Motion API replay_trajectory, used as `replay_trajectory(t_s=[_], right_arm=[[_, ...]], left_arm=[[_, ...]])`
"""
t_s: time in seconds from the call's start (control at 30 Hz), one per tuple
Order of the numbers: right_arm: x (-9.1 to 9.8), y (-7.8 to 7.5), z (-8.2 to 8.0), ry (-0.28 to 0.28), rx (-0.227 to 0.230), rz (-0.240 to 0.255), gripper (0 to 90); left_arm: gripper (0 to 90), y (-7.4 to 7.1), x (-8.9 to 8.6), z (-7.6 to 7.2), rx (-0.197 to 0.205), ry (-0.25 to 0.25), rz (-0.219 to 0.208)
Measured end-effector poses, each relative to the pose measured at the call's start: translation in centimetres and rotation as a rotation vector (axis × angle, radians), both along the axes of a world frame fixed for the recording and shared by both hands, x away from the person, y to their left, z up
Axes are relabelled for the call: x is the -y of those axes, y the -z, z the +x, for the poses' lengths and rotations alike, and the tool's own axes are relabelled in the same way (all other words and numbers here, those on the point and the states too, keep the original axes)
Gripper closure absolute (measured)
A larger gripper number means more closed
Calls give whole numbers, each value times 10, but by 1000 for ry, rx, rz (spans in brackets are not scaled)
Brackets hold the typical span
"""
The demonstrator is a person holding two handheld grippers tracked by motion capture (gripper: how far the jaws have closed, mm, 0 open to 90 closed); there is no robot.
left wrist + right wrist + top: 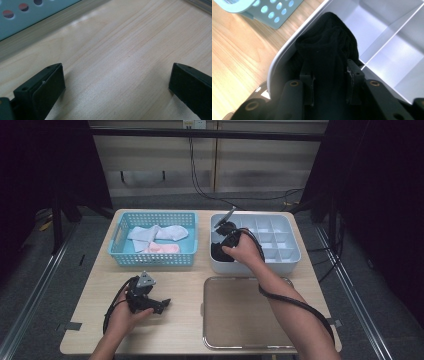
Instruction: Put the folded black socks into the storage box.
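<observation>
No labels readable. R gripper (330,80) jaws clamp a black sock (329,47) in the near-left compartment of the white divided organizer (292,255). L gripper (116,82) jaws apart, low over the wooden table (120,45), nothing between.

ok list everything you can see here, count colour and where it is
table: 1, light wood, under everything
basket: 1, light blue with holes, far left of the table
socks in the basket: about 3, pale blue, white and pink, lying loose inside
divided box: 1, white-grey with many compartments, far right of the table
black sock: 1, black, bunched in the box's near-left compartment, between the right gripper's jaws
tray: 1, metal, bare, near right of the table
cables: several, black, on the floor beyond the table
left gripper: 1, black, jaws wide open, low over bare table near left
right gripper: 1, black, jaws closed on the black sock at the box
</observation>
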State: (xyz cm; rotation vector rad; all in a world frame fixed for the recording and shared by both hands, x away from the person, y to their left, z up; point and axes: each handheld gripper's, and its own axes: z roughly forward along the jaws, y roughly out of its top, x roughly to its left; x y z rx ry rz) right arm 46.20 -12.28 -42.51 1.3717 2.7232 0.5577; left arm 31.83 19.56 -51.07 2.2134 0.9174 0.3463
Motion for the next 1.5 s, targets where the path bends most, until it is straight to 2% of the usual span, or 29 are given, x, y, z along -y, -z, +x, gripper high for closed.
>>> replay_trajectory(t_s=[0.3, 0.37, 0.67, 0.87, 0.93, 0.97, 1.0, 1.1, 1.13, 1.2, 1.23, 1.33, 1.5], right_arm=[[8, -10, -2, 11, 35, 1, 462], [7, -15, -4, 1, 56, -2, 390], [8, -25, -3, 10, 50, 3, 338], [12, -34, -2, 16, 66, 7, 333], [12, -38, -2, 14, 62, 9, 387], [12, -38, -2, 14, 62, 9, 387], [12, -40, -2, 11, 62, 9, 473], [11, -40, -2, 5, 44, -3, 520], [10, -38, -3, -1, 24, -11, 636], [9, -34, -2, -9, 17, -18, 721], [9, -34, -2, -9, 17, -18, 721], [7, -24, 0, -15, -10, -27, 797], [3, -14, 3, -27, -30, -41, 813]], left_arm=[[0, 0, 0, 0, -2, 1, -1], [0, 0, 0, 0, -1, 0, -1], [0, 0, 0, 0, -3, 2, 2], [0, 0, 0, 0, -5, 3, 1], [0, 0, 0, 0, -5, 4, 1], [0, 0, 0, 0, -5, 3, 1], [0, 0, 0, 0, -5, 3, 1], [0, 0, 0, 0, -5, 3, 1], [0, 0, 0, 0, -5, 3, 0], [0, 0, 0, 1, -5, 3, 1], [0, 0, 0, 1, -6, 3, 0], [0, 0, 0, 0, -4, 2, 2], [0, 0, 0, 1, -1, 2, 1]])
